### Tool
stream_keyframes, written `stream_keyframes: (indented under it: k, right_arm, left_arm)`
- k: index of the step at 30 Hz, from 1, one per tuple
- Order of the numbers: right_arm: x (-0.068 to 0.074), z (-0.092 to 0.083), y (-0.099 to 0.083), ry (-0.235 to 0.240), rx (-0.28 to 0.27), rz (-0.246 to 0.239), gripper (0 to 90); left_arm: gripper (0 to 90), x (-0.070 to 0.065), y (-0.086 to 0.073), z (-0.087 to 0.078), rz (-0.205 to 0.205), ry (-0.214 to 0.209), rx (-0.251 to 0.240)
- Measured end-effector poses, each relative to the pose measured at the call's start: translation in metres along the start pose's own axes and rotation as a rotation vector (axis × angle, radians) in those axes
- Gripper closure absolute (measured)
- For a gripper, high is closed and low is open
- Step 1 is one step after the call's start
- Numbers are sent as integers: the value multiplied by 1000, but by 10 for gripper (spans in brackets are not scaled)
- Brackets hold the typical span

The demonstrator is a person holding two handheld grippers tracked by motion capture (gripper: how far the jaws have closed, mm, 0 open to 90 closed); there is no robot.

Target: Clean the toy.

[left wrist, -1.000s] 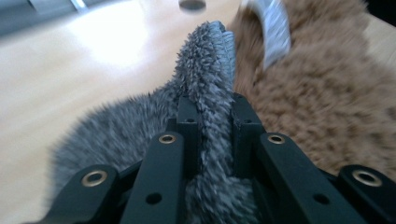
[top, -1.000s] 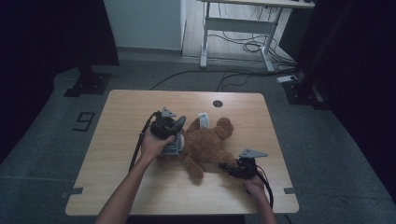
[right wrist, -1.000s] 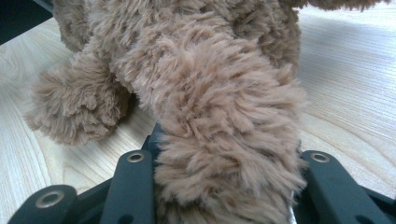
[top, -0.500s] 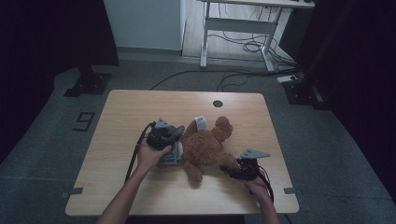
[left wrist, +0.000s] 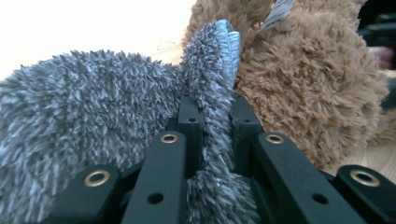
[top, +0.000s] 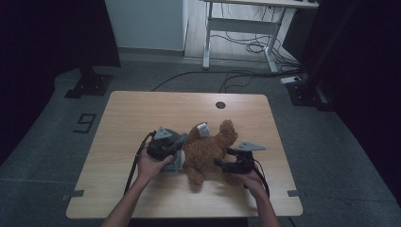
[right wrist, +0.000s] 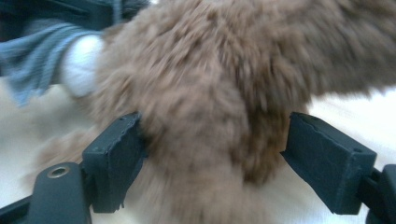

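A brown teddy bear [top: 208,150] lies in the middle of the wooden table [top: 142,113]. My left gripper [top: 178,153] is at the bear's left side, shut on a fluffy grey cloth [left wrist: 93,121] that is pinched between its jaws [left wrist: 215,107], right against the bear's fur [left wrist: 308,79]. My right gripper [top: 221,163] is at the bear's right side. Its jaws have just been opening and now stand wide around a brown furry limb [right wrist: 210,107]; the right pad [right wrist: 327,158] is clear of the fur. A small grey piece [top: 203,128] sits on the bear's upper part.
A round cable hole [top: 220,105] lies near the table's far edge. Bare tabletop stretches to the left and behind the bear. A white desk frame [top: 236,28] and floor cables [top: 250,47] stand beyond the table, and a "9" mark [top: 85,123] is on the floor at the left.
My left hand has drawn the grey cloth toward the near edge and a little left. The right gripper has lifted slightly beside the bear.
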State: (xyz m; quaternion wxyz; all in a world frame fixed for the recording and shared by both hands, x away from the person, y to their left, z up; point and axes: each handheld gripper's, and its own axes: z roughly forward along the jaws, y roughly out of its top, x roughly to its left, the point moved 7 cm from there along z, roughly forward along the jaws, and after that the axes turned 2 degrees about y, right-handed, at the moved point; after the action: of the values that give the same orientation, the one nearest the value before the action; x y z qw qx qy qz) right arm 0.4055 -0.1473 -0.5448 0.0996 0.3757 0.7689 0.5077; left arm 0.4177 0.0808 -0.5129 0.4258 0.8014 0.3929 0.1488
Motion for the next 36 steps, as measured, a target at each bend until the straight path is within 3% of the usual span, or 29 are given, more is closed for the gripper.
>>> stream_keyframes:
  k: [4, 8, 14, 17, 25, 30, 36]
  right_arm:
    - [2, 13, 4, 35, 4, 20, 207]
    - [5, 12, -3, 67, 6, 12, 275]
    - [12, 11, -14, 45, 41, -41, 395]
    - [12, 11, -19, 63, 32, -3, 490]
    - [14, 6, -25, 58, 5, -10, 560]
    - [16, 5, -30, 48, -18, -28, 567]
    - [16, 4, -32, 47, -23, -40, 567]
  left_arm:
    - [783, -3, -2, 0, 13, 9, 2]
    - [784, -8, -5, -2, 19, 8, 5]
    - [783, -16, -9, -7, 31, 5, 7]
    - [782, -18, -8, -8, 32, 9, 10]
    - [780, -24, 9, -16, 12, -31, 26]
    - [782, -48, 40, -15, 38, -54, -41]
    - [782, -96, 66, 6, 144, -103, -34]
